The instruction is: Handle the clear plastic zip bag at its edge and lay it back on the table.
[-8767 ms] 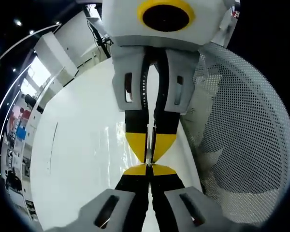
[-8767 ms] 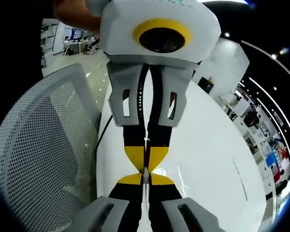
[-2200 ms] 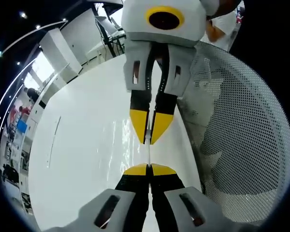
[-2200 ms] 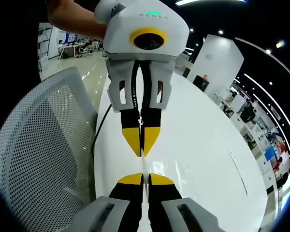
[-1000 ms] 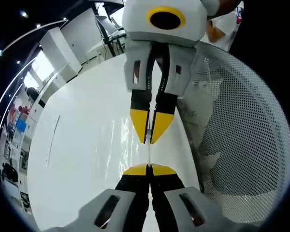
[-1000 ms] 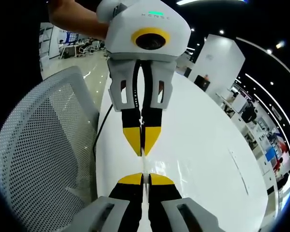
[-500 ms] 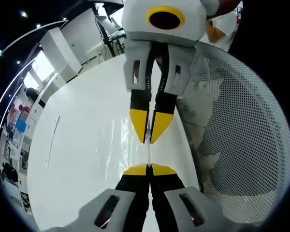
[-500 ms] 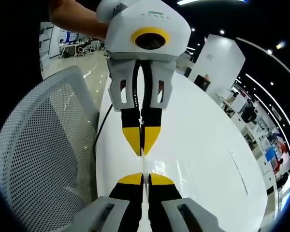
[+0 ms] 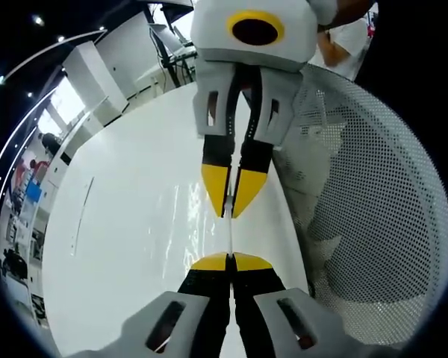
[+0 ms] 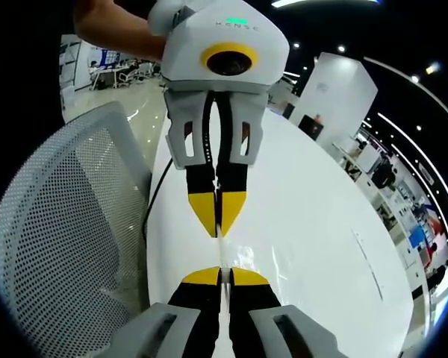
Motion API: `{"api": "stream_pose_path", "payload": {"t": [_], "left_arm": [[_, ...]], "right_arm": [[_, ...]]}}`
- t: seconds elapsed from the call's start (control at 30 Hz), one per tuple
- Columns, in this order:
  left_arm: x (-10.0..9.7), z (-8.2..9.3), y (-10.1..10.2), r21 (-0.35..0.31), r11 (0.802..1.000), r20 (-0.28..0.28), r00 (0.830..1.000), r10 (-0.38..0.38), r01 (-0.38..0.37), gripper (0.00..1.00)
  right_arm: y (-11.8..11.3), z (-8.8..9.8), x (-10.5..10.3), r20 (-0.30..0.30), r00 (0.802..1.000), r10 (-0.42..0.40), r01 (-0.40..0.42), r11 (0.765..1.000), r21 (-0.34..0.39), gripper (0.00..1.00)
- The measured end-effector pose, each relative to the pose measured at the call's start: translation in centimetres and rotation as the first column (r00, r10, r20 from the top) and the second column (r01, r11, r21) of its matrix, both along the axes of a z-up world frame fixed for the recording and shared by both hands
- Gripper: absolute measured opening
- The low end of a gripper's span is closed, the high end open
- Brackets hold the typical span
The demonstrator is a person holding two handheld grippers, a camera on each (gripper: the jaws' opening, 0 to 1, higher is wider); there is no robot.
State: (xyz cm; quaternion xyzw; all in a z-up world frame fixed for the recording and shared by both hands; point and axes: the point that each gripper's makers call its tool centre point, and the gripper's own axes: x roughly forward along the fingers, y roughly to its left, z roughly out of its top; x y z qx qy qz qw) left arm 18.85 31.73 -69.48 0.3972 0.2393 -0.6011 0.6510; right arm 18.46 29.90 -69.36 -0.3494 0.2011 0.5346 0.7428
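Left gripper view: the left gripper (image 9: 231, 262) rises from the bottom with its yellow-tipped jaws pressed together on the edge of the clear plastic zip bag (image 9: 231, 237), which shows as a thin pale strip running edge-on from those jaws to the tips of the right gripper (image 9: 231, 211), which comes in from the top, pointing the opposite way. The right gripper's jaws are likewise clenched on the far end of that strip, so the bag hangs stretched between the two, above the white table (image 9: 127, 224). Faint glossy streaks just left of the strip suggest the bag's sheet, though its outline cannot be traced. The table's near edge runs just right of the grippers; beyond it stands a white mesh office chair (image 9: 373, 194), close to that edge. To the left the tabletop is broad and bare.

Right gripper view: the right gripper (image 10: 220, 274) grips the same taut strip of the bag (image 10: 219, 250), and the left gripper (image 10: 217, 227) faces it from above, a person's forearm (image 10: 116, 30) behind it. Here the mesh chair (image 10: 67, 246) lies to the left of the table edge, and the white table (image 10: 313, 253) spreads open to the right.
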Motion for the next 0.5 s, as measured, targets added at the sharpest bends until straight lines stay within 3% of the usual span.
{"api": "stream_pose_path", "payload": {"t": [0.5], "left_arm": [[0.09, 0.10, 0.08, 0.001, 1.000, -0.002, 1.000, 0.003, -0.003, 0.00]], "right_arm": [[-0.05, 0.06, 0.14, -0.001, 1.000, -0.005, 0.005, 1.000, 0.003, 0.00]]}}
